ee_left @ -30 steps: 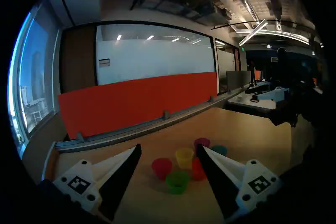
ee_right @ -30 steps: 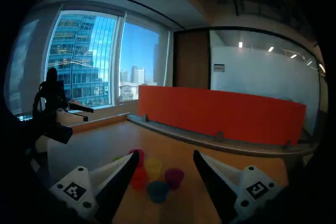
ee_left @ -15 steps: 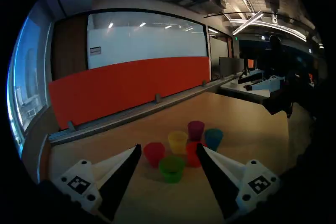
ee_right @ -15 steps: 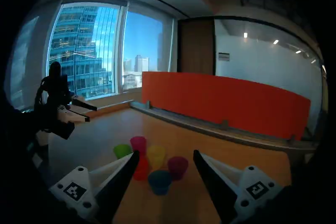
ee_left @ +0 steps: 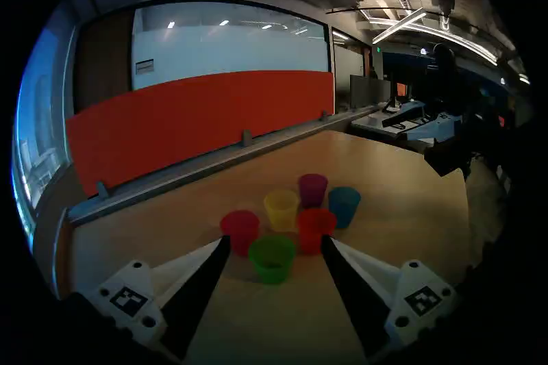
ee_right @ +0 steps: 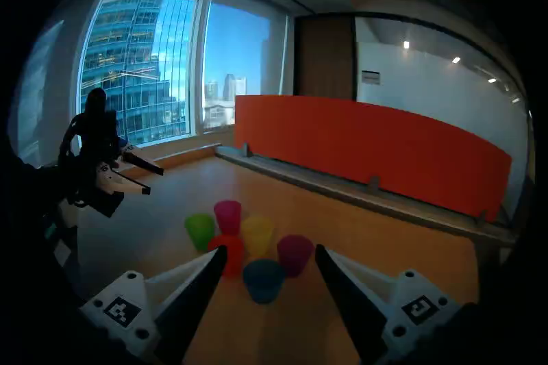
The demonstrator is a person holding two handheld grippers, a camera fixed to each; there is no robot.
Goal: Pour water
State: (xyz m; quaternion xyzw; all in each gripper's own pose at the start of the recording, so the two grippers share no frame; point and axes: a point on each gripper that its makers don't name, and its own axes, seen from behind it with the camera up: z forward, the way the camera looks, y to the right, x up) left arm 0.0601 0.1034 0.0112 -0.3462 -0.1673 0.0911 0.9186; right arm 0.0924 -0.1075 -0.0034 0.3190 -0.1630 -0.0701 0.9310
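Observation:
Several small coloured cups stand bunched on the wooden table (ee_left: 404, 214). In the left gripper view the green cup (ee_left: 272, 259) is nearest, with a pink cup (ee_left: 240, 231), an orange-red cup (ee_left: 315, 229), a yellow cup (ee_left: 281, 209), a purple cup (ee_left: 313, 189) and a teal cup (ee_left: 343, 206) behind it. My left gripper (ee_left: 274, 242) is open just short of the green cup and holds nothing. In the right gripper view the teal cup (ee_right: 264, 281) is nearest. My right gripper (ee_right: 270, 250) is open in front of it, empty. I cannot tell whether the cups hold water.
An orange partition (ee_left: 205, 118) on a metal rail runs along the table's far edge. Large windows (ee_right: 137, 70) lie past the table. A person's hand holds the left gripper (ee_right: 133, 166) at the far left of the right gripper view, and the right gripper (ee_left: 425, 125) appears at the far right of the left gripper view.
Both cameras have tipped downward, so the cups sit higher and fuller between the fingers. Both grippers stay open, and the cups have not moved.

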